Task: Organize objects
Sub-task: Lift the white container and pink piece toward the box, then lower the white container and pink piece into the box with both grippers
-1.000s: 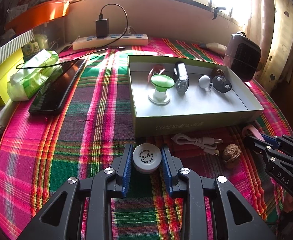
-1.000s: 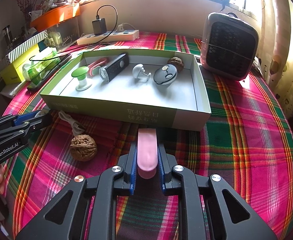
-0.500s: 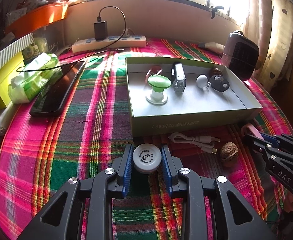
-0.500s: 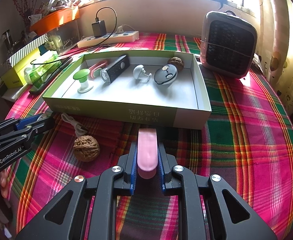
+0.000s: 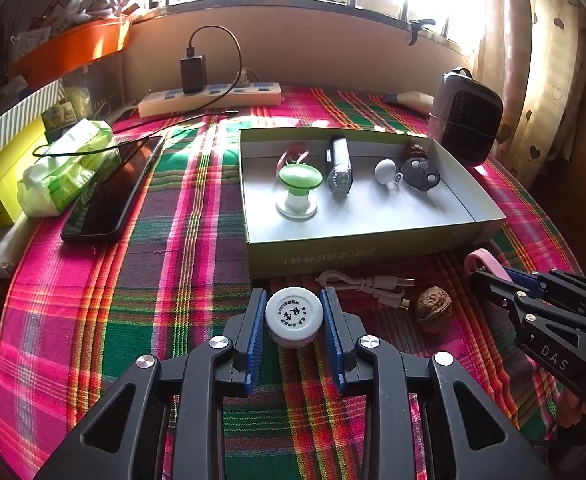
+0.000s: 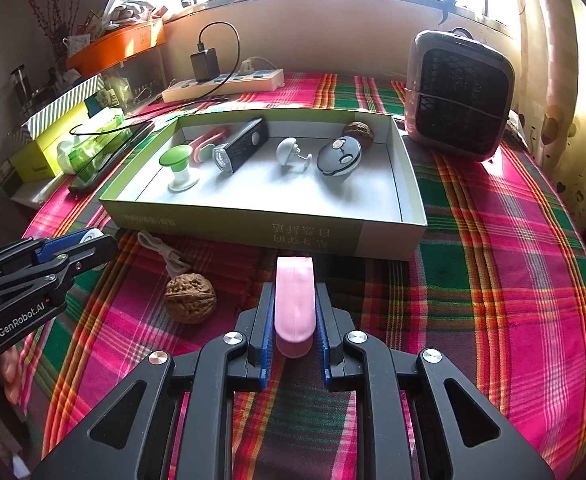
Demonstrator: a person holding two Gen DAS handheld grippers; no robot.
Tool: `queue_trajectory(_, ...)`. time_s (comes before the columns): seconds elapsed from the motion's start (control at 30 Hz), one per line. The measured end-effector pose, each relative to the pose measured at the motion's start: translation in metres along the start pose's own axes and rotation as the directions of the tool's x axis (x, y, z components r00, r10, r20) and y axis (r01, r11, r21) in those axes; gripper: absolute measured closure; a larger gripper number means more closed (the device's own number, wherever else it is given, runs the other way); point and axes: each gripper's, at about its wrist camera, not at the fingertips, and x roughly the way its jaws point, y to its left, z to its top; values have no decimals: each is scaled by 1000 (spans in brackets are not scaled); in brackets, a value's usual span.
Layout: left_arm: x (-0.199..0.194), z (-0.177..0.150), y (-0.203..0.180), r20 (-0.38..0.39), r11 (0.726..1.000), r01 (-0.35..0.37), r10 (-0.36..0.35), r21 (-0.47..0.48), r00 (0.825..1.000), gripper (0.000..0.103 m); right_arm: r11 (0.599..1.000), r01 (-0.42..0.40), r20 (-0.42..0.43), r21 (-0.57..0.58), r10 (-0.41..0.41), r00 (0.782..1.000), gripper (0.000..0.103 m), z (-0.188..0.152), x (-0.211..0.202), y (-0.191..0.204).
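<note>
The white round jar (image 5: pixel 293 316) is sitting pinched between my left gripper's (image 5: pixel 293 312) blue pads, its printed cap facing up at me, and I am holding it low over the plaid tablecloth (image 5: pixel 133 288), just short of the near wall of the green box (image 5: pixel 357 252). Moving rightward, the white cable (image 5: pixel 367 283) is lying coiled on the cloth close against that wall, and the loose walnut (image 5: pixel 433 309) is resting just beside it, between my two tools. Further right, my right gripper (image 6: pixel 294 312) is clamping the pink clip (image 6: pixel 294 300) (I can't make out exactly what it is), with its long axis running straight ahead along my fingers and its far tip nearly reaching the box's near wall.

Inside the box I am seeing, left to right, the green-capped knob (image 5: pixel 299 190), the dark flashlight (image 5: pixel 339 164), a small white knob (image 5: pixel 385 170), a round grey fob (image 5: pixel 420 170) and a second walnut (image 6: pixel 359 133) in the far corner; the whole near half of the floor is lying bare. So the relation I am judging by is simple: the box is lying dead ahead of both hands, slightly right of my left one, and each load needs lifting over the wall, then forward. My right hand looks nearer the wall, so I would expect it to go in first, with the clip keeping its lengthwise heading.
</note>
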Motion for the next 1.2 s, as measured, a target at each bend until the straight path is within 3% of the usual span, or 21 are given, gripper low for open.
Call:
queue_trajectory(0.7,-13,33,-10,45,998,62,-63,16,997,78,999,-39,56,11,38,998,84,24,-17,-2)
queue_trajectory(1.2,15,63,-16,30,996,90,-91,13,995,78,999,-49,51,9,48,998,84,60,5,-12)
